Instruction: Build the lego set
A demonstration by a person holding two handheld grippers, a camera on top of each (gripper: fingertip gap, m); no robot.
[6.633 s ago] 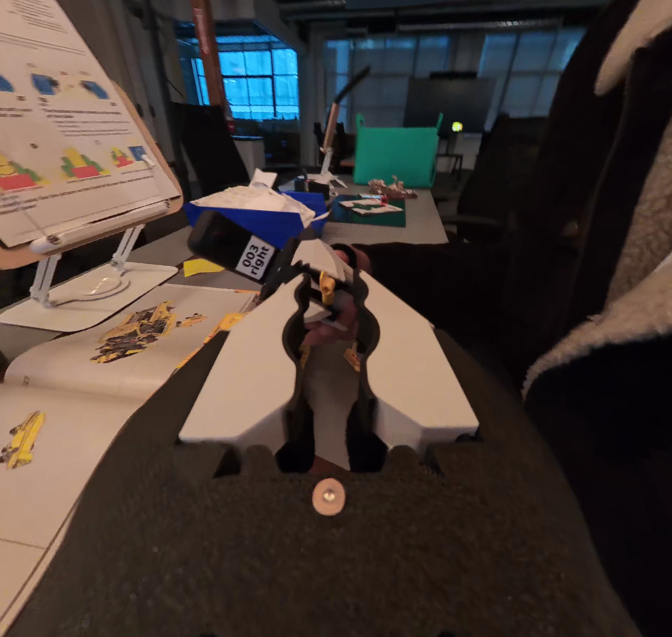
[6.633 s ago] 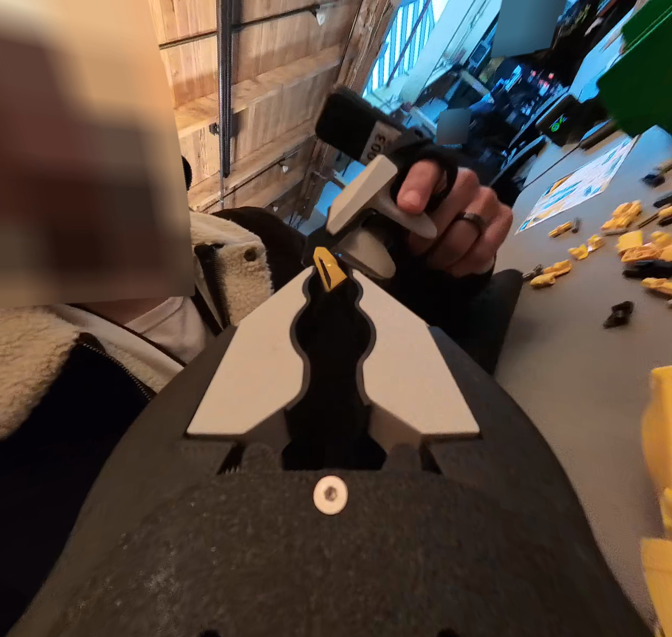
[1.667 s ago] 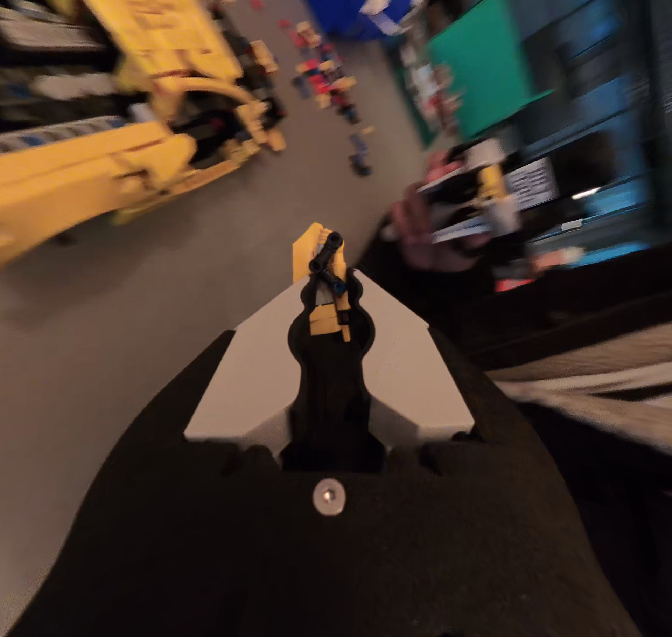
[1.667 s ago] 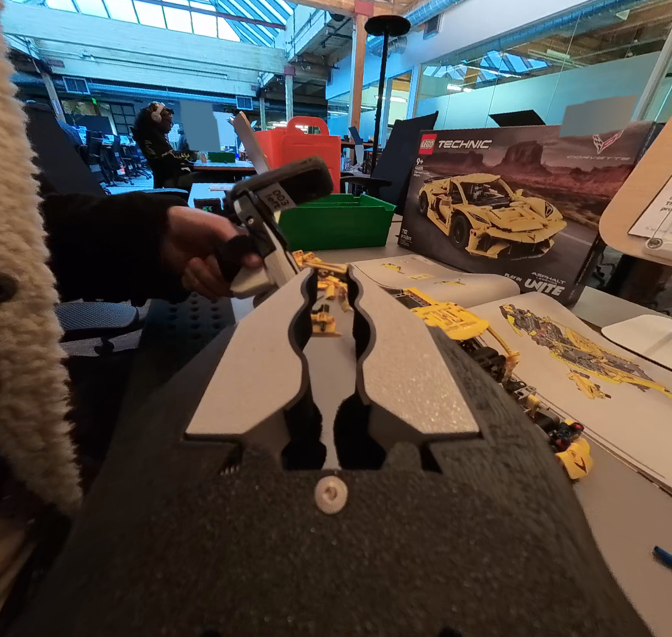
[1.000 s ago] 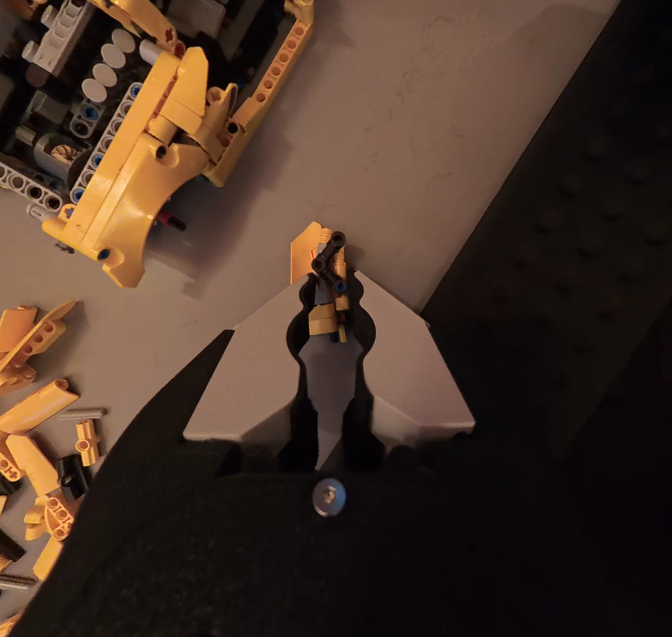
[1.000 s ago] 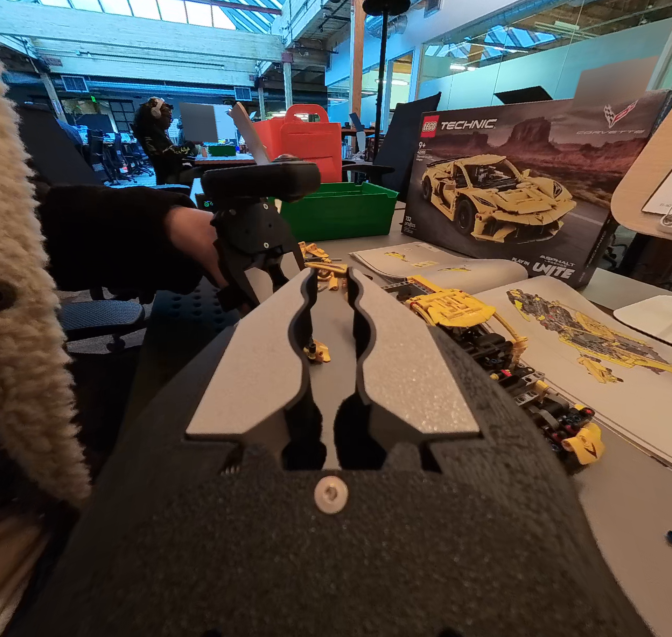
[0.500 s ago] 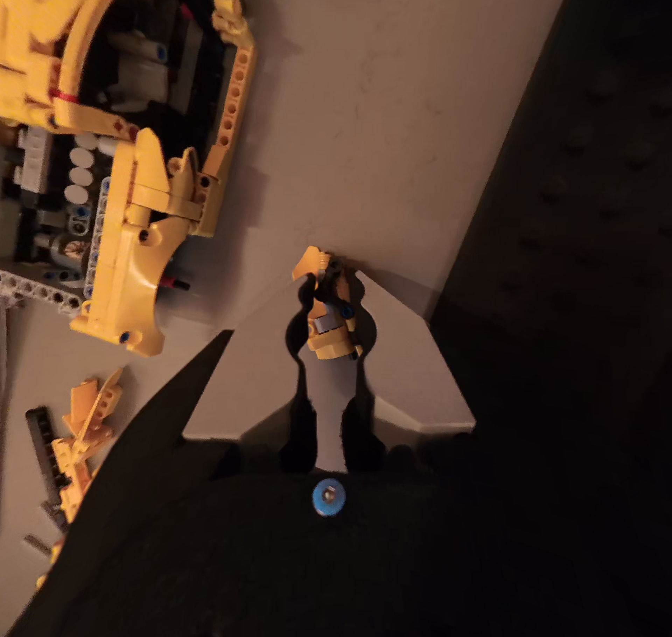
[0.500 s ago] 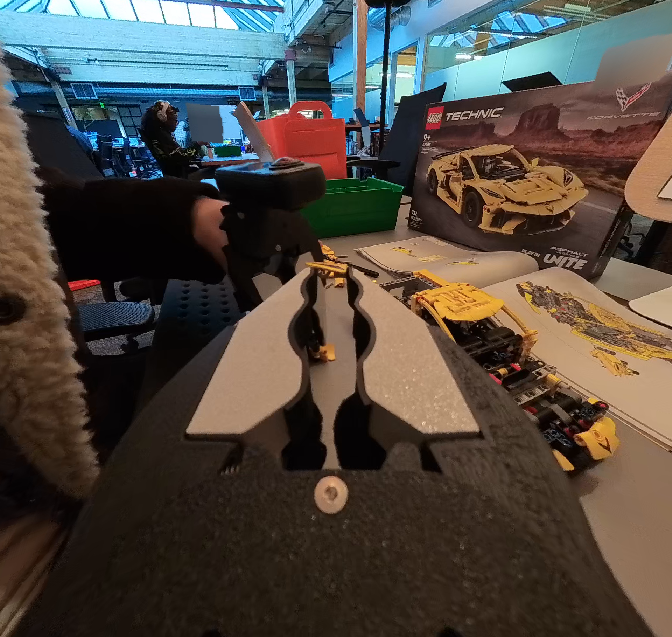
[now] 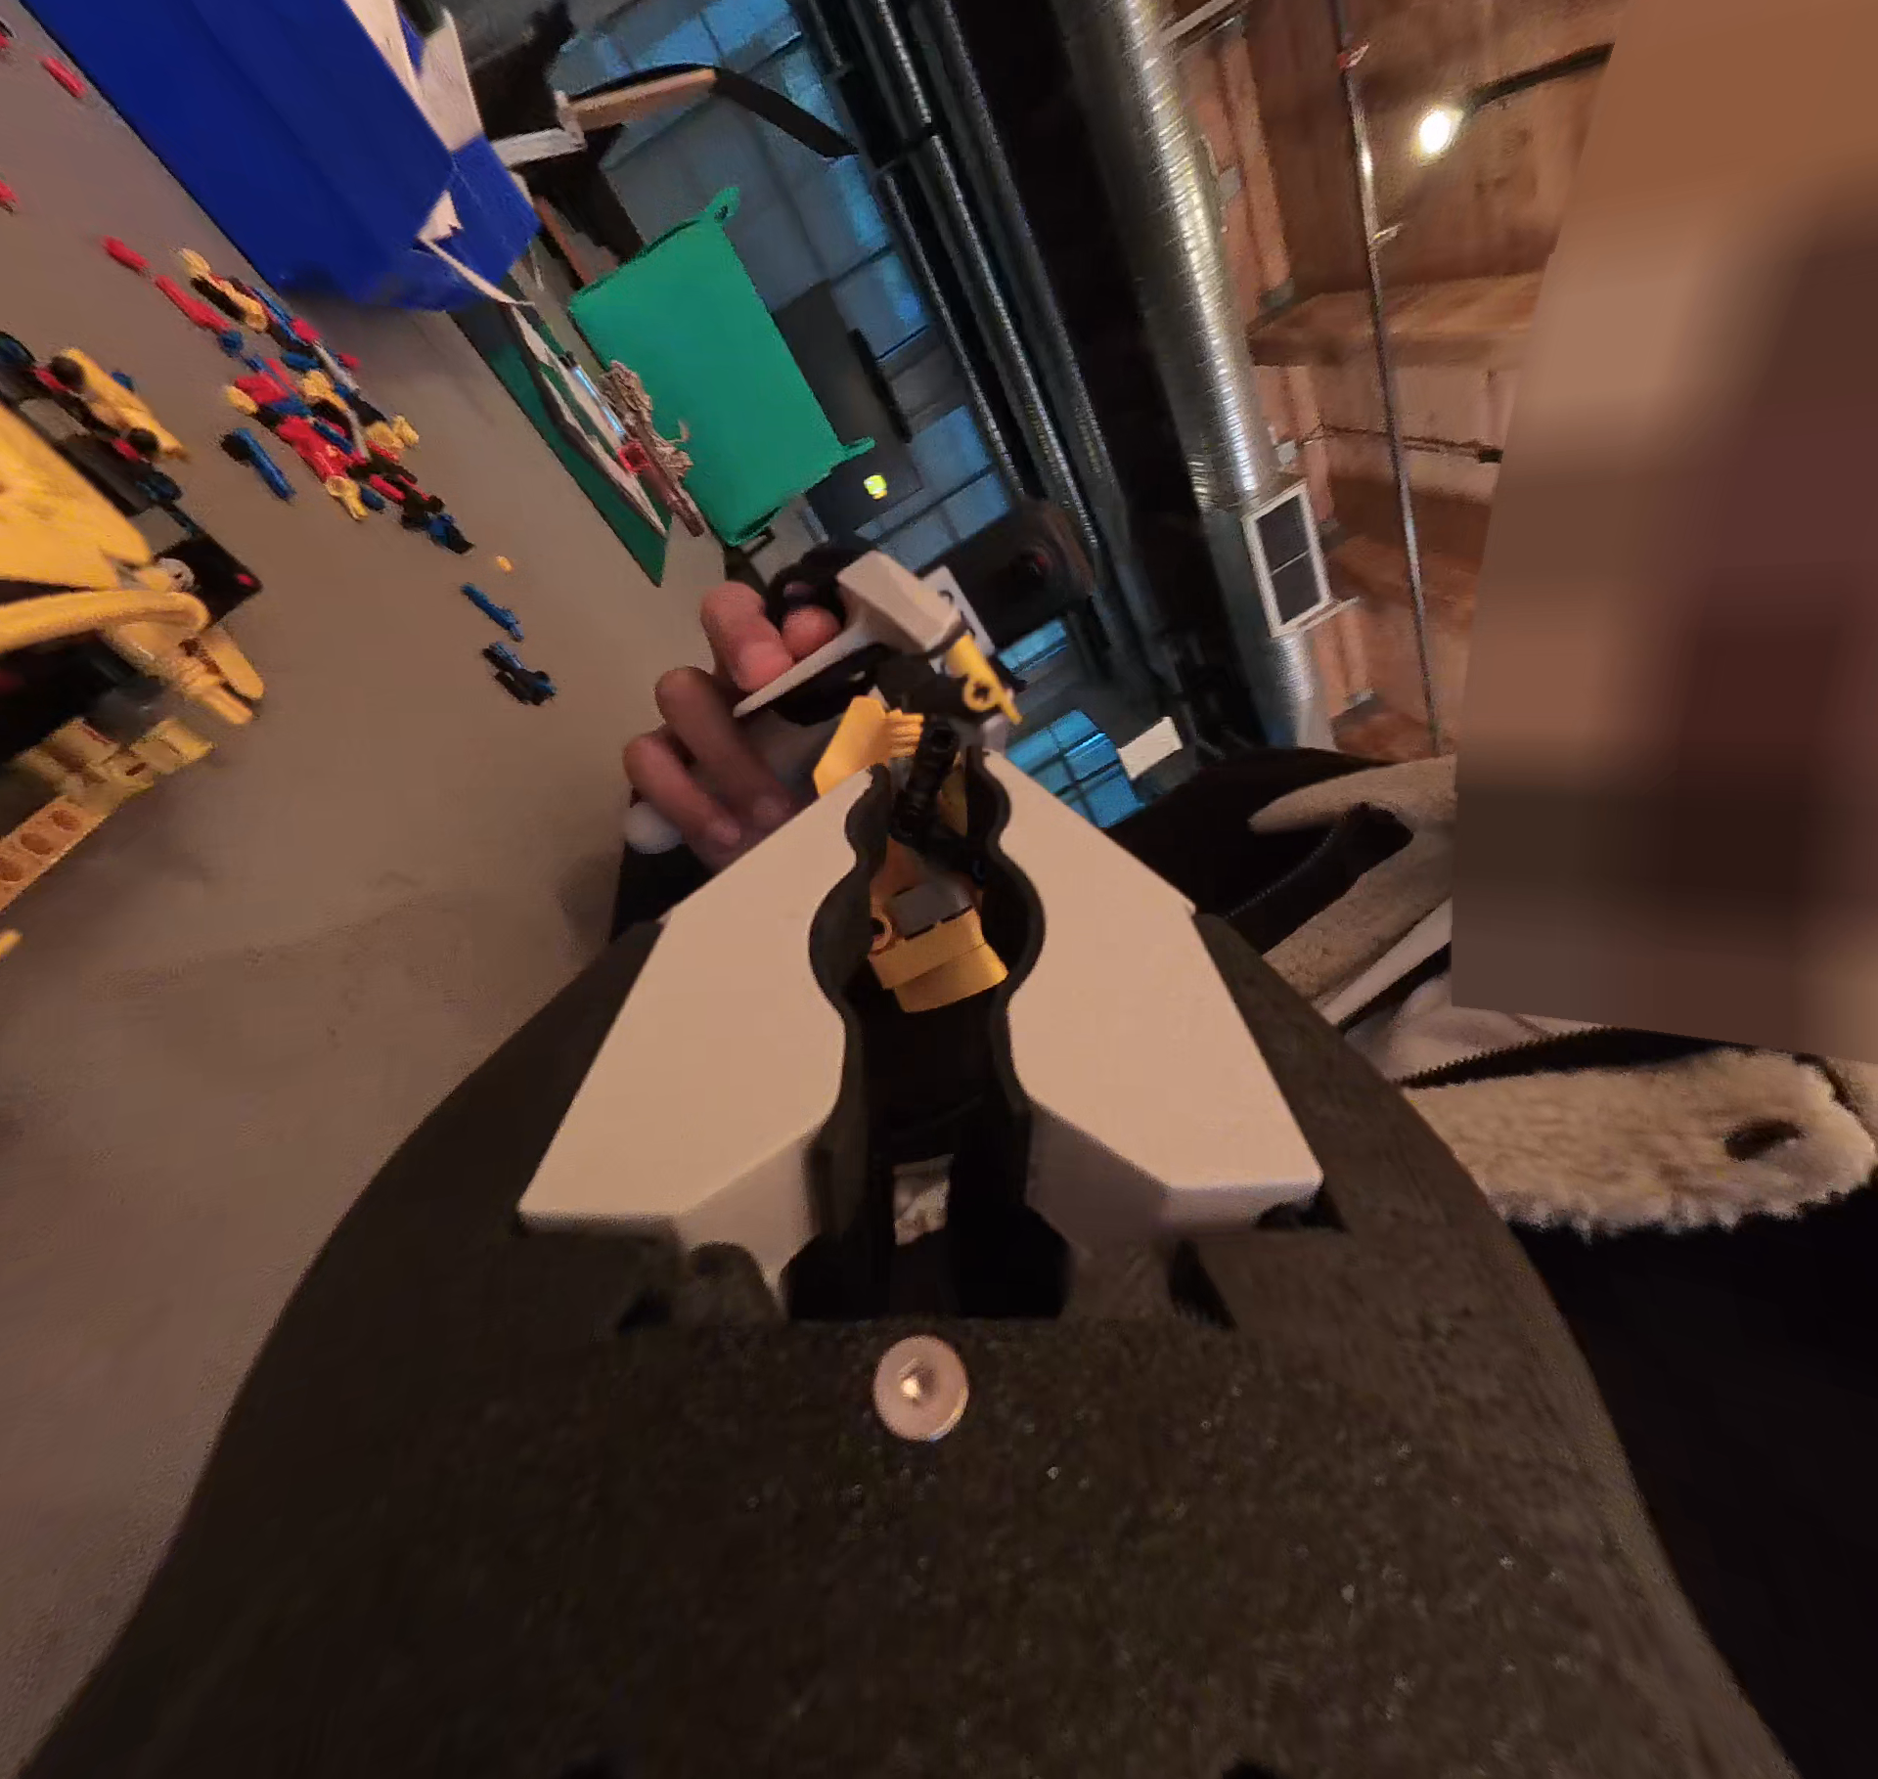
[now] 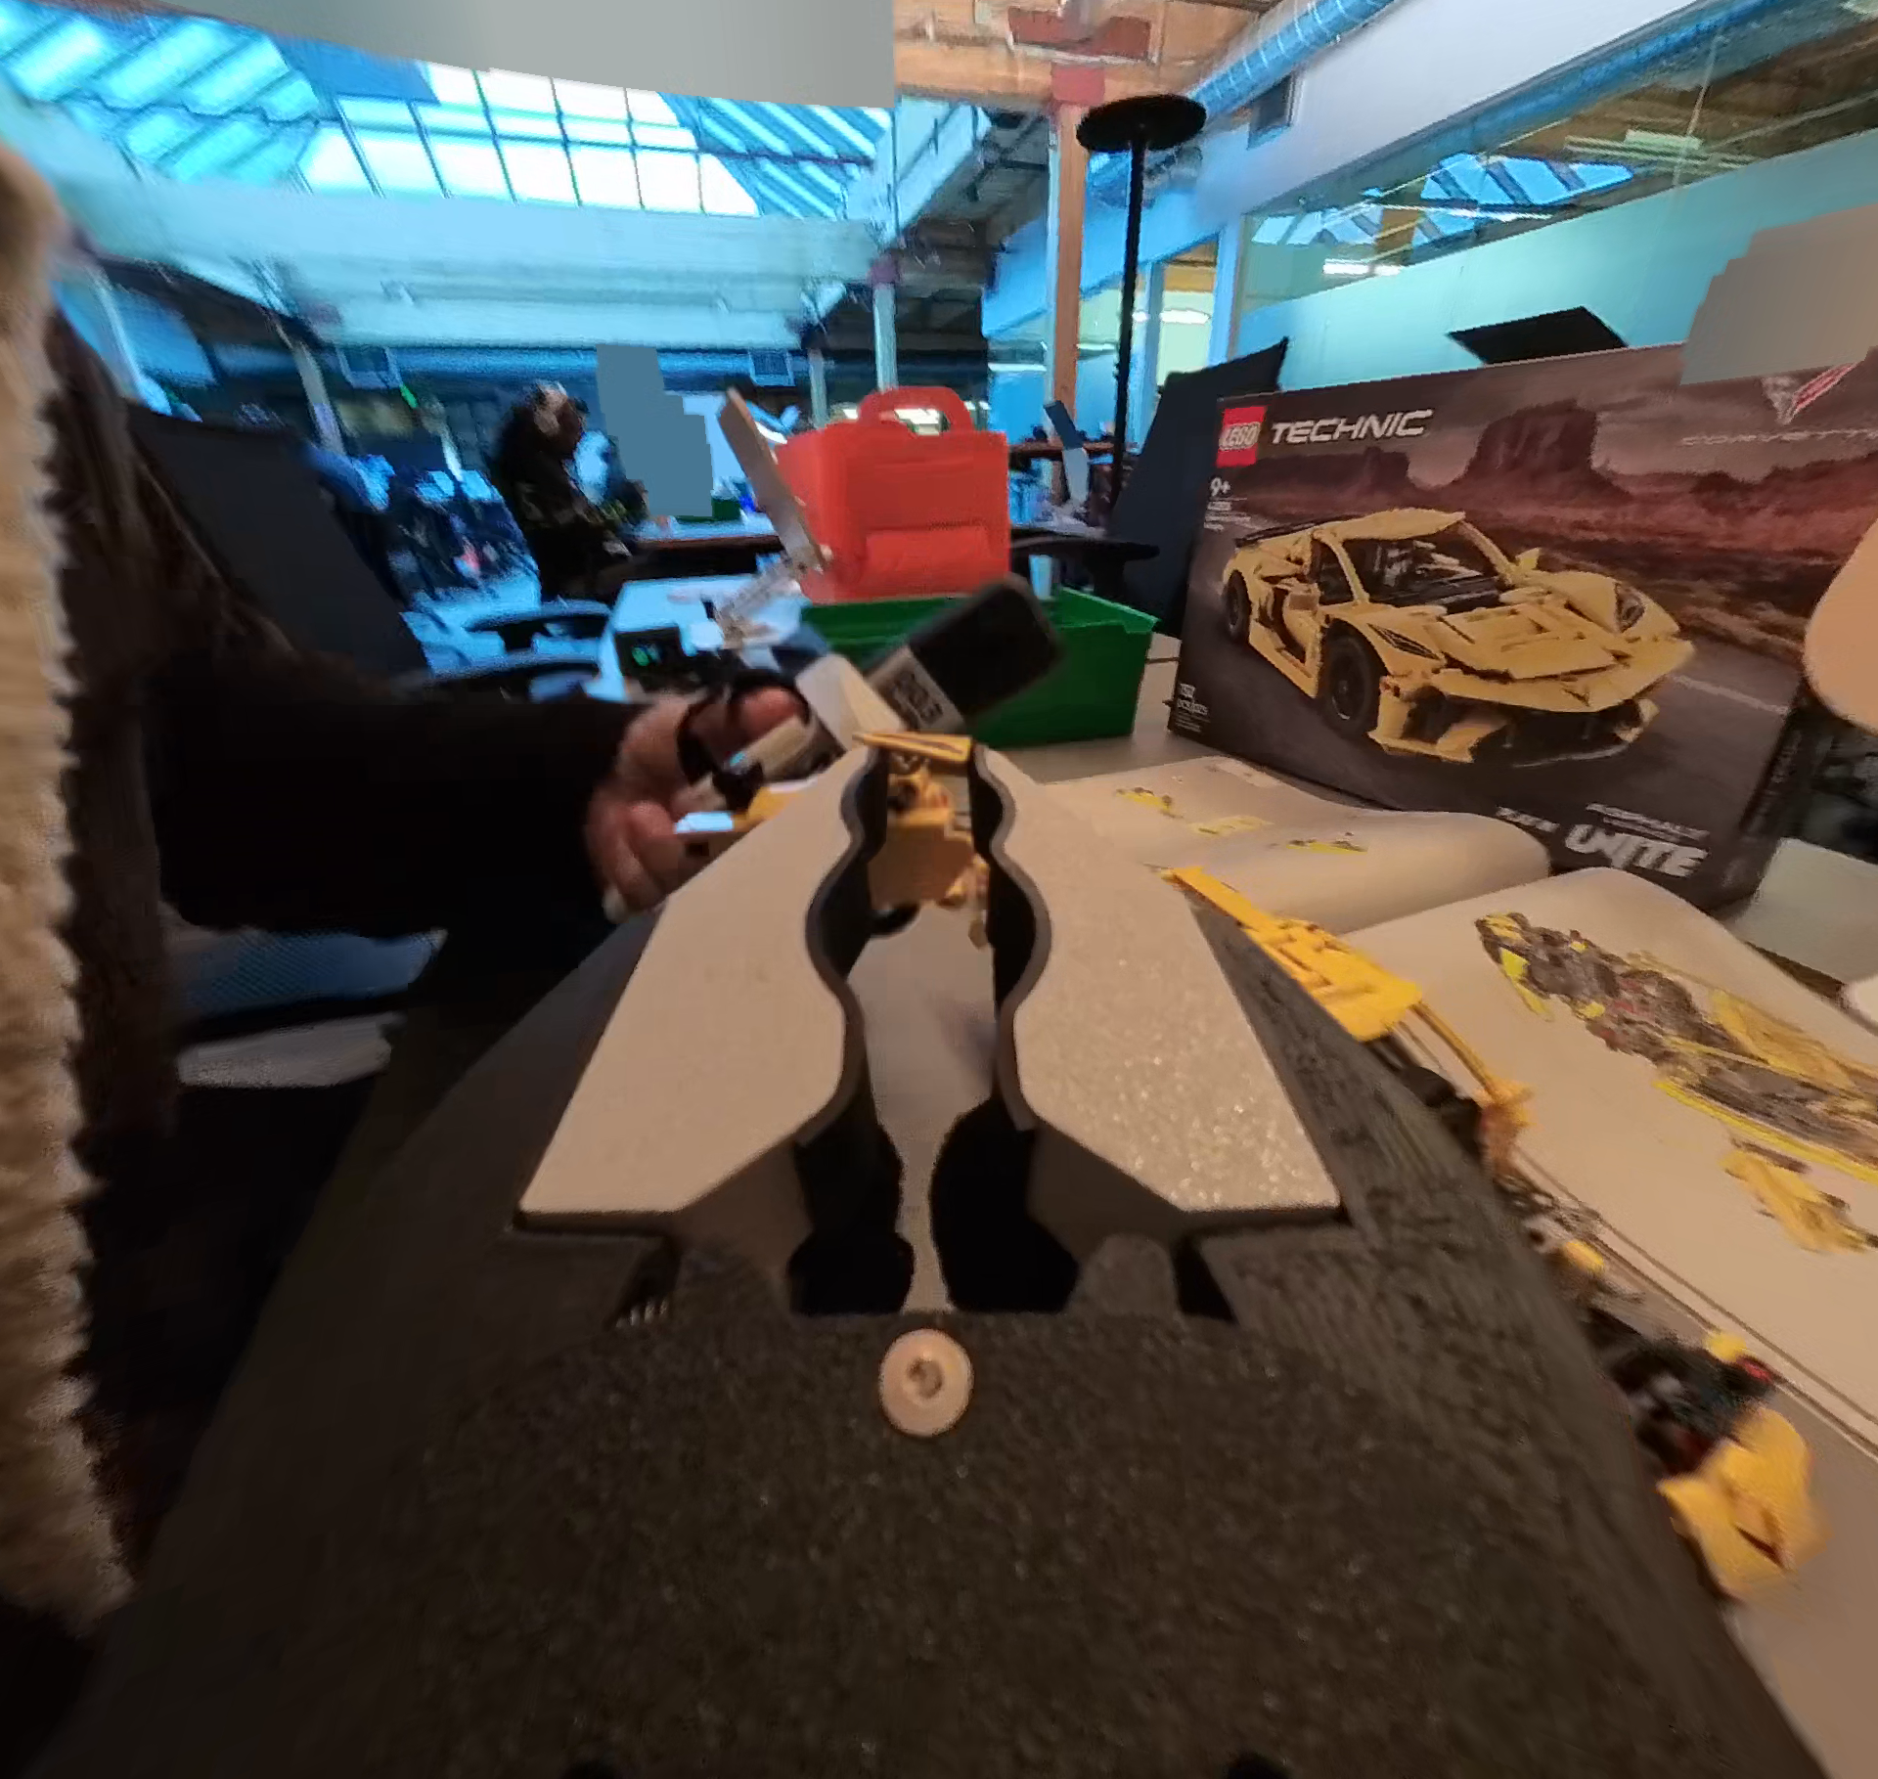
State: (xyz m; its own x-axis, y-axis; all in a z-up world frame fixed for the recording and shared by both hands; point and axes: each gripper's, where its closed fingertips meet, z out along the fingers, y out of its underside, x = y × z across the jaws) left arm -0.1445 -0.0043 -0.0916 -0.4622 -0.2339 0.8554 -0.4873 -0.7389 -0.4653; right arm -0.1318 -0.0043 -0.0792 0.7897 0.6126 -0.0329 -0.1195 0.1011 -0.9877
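Note:
My left gripper (image 9: 930, 765) is shut on a small yellow and black lego sub-assembly (image 9: 930, 928), held in the air off the table's front edge. My right gripper (image 10: 923, 760) is shut on a small yellow piece (image 10: 910, 743) at its tips. The two grippers meet tip to tip. The right gripper (image 9: 955, 653) shows in the left wrist view, held by a hand, with its yellow piece (image 9: 971, 673) just above the sub-assembly. The left gripper (image 10: 772, 775) and the sub-assembly (image 10: 920, 846) show in the right wrist view. The part-built yellow car (image 9: 91, 613) lies on the table.
Loose red, blue and yellow pieces (image 9: 305, 430) lie near a blue bin (image 9: 234, 104). The open instruction booklet (image 10: 1626, 1019), the set's box (image 10: 1474, 613), a green bin (image 10: 1077, 673) and the car (image 10: 1311, 968) are to my right. The person's coat is close behind. Left and right tips are no more than a few centimetres apart.
My left gripper has swung up from pointing down at the table beside the car, and now faces the right gripper. The two grippers have come together tip to tip.

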